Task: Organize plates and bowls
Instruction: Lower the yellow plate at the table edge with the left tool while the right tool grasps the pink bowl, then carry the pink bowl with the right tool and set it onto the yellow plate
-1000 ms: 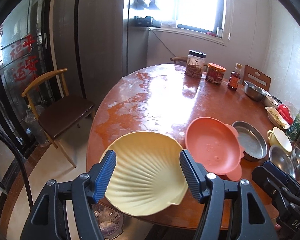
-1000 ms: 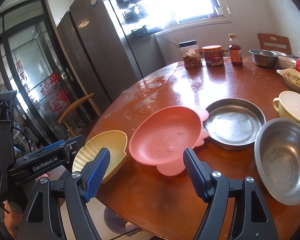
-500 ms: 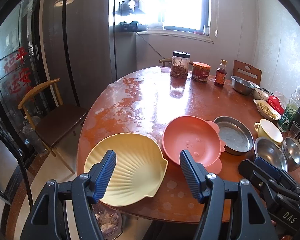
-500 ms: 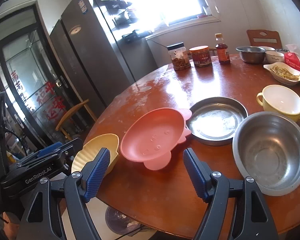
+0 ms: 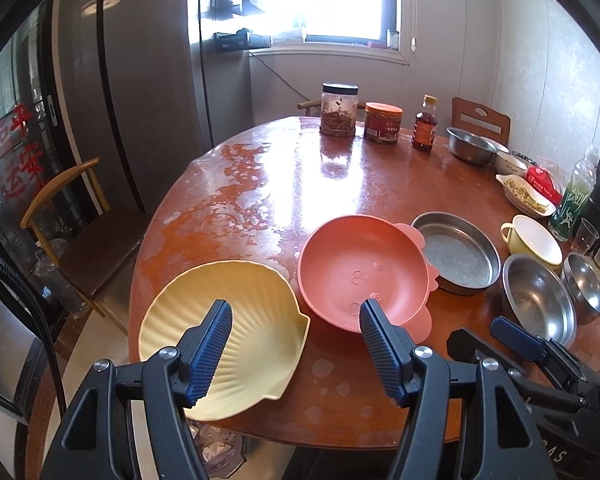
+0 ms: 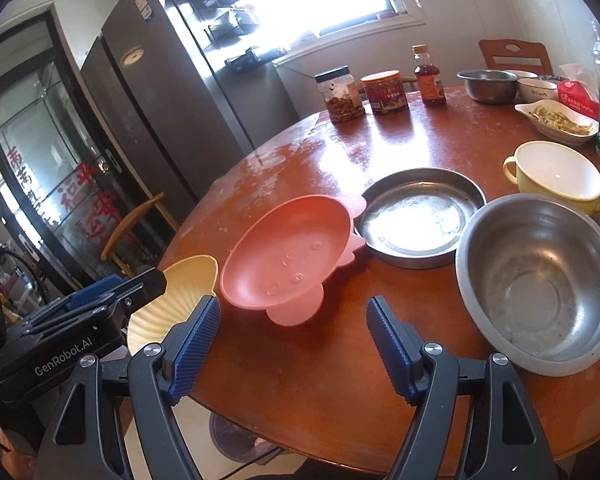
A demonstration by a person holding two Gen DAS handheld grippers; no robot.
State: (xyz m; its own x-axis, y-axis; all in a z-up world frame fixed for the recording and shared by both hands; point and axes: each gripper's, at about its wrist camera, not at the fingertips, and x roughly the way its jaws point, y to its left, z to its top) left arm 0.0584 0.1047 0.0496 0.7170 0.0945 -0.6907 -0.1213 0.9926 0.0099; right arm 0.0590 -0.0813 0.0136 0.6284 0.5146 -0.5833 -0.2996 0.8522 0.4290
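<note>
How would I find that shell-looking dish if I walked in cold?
Start at the round wooden table and go to its near edge, on the side by the wooden chair. The shell plate lies there, beside the pink dish, hanging over the edge. Only it is pale yellow, with fan ribs.

Yellow shell plate (image 5: 236, 320) overhangs the table edge beside the upright pink bowl (image 5: 360, 268).

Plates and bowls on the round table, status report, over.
Left gripper open, empty, over yellow shell plate. Right gripper open, empty, short of pink bowl. Shell plate overhangs table edge. Nothing stacked yet. Path clear.
</note>
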